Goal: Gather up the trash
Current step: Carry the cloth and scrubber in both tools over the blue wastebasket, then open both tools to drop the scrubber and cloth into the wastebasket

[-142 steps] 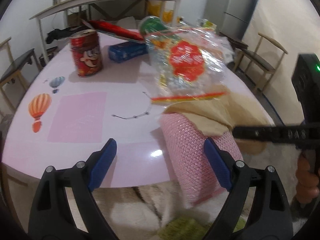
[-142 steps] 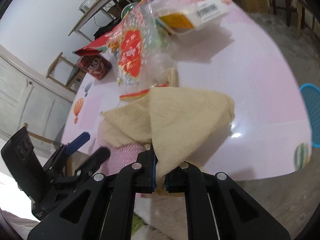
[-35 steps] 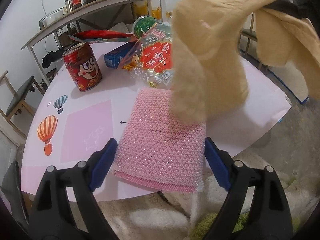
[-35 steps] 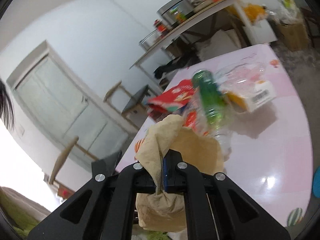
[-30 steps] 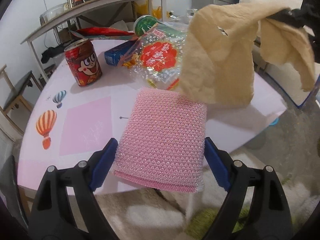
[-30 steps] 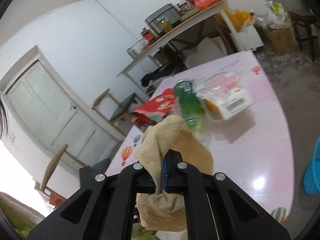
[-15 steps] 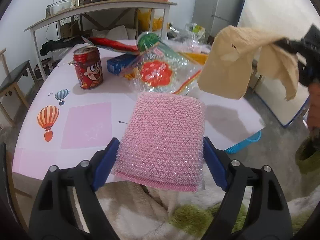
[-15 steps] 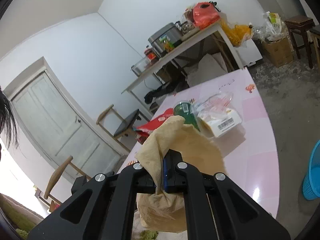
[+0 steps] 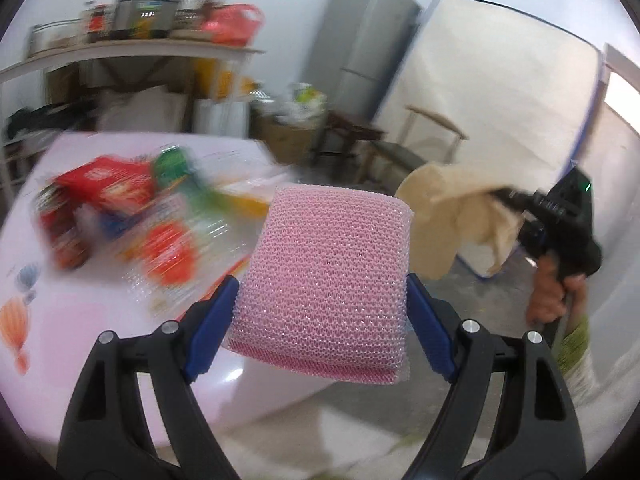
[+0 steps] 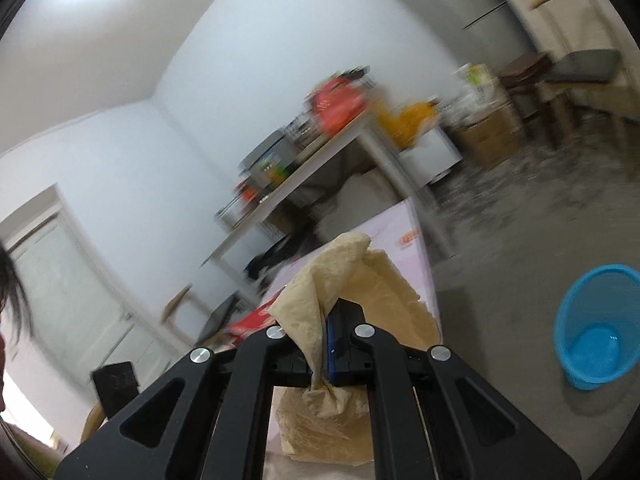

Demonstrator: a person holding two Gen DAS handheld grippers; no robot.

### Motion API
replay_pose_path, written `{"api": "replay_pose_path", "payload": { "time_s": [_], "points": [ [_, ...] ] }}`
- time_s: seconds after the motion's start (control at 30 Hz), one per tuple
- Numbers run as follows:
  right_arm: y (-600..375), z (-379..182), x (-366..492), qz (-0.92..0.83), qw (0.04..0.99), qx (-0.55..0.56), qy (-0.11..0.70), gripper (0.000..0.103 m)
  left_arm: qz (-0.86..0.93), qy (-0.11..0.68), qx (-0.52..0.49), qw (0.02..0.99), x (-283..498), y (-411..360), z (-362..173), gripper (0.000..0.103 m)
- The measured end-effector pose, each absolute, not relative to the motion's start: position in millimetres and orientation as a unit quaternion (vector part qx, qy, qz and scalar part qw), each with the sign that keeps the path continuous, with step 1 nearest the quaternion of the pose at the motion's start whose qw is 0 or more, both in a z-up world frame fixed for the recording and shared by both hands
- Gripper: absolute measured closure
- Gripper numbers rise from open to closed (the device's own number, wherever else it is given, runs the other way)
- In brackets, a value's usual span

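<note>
My left gripper [image 9: 322, 312] is shut on a pink mesh scouring pad [image 9: 328, 280] and holds it in the air above the near edge of the pink table [image 9: 76, 320]. My right gripper [image 10: 322, 344] is shut on a beige cloth [image 10: 360, 280] that hangs from its jaws; the cloth also shows in the left wrist view [image 9: 452, 216], off the table's right side. A blue plastic bin [image 10: 596, 328] stands on the floor at the right. Blurred trash lies on the table: a red can [image 9: 64, 236], red wrappers [image 9: 108, 184], a green bottle [image 9: 172, 164], a clear printed bag [image 9: 172, 248].
A long shelf table [image 9: 132, 48] with pots and bags stands at the back wall. A grey fridge [image 9: 364, 52], a white upright panel [image 9: 500, 92] and a wooden chair [image 9: 416, 140] stand to the right. The floor [image 10: 520, 248] is bare concrete.
Both grippers have lifted and swung to the right, away from the table. The pad is off the table's surface. The blue bin has come into the right wrist view.
</note>
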State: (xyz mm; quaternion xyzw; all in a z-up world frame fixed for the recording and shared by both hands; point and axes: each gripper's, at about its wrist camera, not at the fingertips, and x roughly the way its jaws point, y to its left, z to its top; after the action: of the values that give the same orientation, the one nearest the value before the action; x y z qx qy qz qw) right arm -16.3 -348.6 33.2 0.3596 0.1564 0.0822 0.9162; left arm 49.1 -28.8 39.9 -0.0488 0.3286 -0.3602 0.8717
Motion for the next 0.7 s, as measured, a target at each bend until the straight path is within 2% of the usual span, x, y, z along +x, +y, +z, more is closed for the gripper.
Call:
{"api": "replay_pose_path", "payload": {
  "time_s": [0.13,0.3,0.47,0.7],
  "points": [
    [-388.1,16.7,-35.9,-0.002,0.910,0.381,0.163,0.098,-0.402,0.351,-0.017,0.846,82.5,-103.3,45.5,0.024],
    [-444.4,-31.2,-38.6,-0.093,0.872,0.434,0.208,0.098,-0.460,0.444,-0.008,0.769,137.7,-220.4,28.7,0.024],
    [-495.6,-97.5,-15.3,-0.148,0.815,0.494,0.264,0.098,-0.472,0.533,0.015,0.702,179.8,-332.6,-24.1,0.024],
    [-548.9,-170.7,20.5,-0.201,0.767,0.535,0.292,0.098,-0.424,0.606,0.078,0.669,219.3,-434.7,-106.0,0.023]
  ]
}}
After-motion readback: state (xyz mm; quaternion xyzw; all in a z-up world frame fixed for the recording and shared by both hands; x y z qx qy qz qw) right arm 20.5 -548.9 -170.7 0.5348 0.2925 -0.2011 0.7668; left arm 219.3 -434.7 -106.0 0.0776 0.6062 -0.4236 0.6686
